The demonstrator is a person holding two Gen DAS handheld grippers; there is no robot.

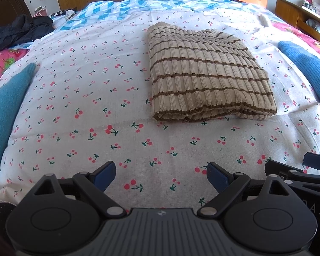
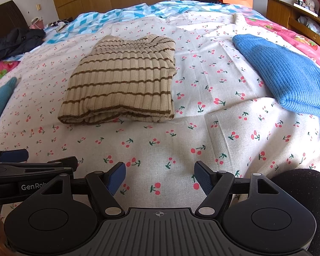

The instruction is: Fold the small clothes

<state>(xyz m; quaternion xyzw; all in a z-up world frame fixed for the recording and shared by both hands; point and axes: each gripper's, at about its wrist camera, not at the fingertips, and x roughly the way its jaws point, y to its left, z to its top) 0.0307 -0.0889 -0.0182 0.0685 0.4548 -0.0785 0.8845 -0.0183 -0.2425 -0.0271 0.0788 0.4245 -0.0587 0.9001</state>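
A beige ribbed sweater with brown stripes (image 1: pixel 204 72) (image 2: pixel 123 81) lies folded into a neat rectangle in the middle of the cherry-print bedsheet (image 1: pixel 79 98) (image 2: pixel 202 132). My left gripper (image 1: pixel 161 176) hovers over the sheet near its front edge, open, with nothing between its blue pads. Beside it, my right gripper (image 2: pixel 160 178) is also open and holds nothing. Both stand well short of the sweater. In the left wrist view the right gripper's fingers (image 1: pixel 317 160) poke in at the lower right edge.
A blue knit garment (image 2: pixel 288 76) (image 1: pixel 307 66) lies to the right of the sweater. A teal cloth (image 1: pixel 6 111) (image 2: pixel 0 100) lies at the left edge. A dark jacket (image 1: pixel 19 32) sits at the far left. A wooden cabinet (image 2: pixel 288 15) stands at the back right.
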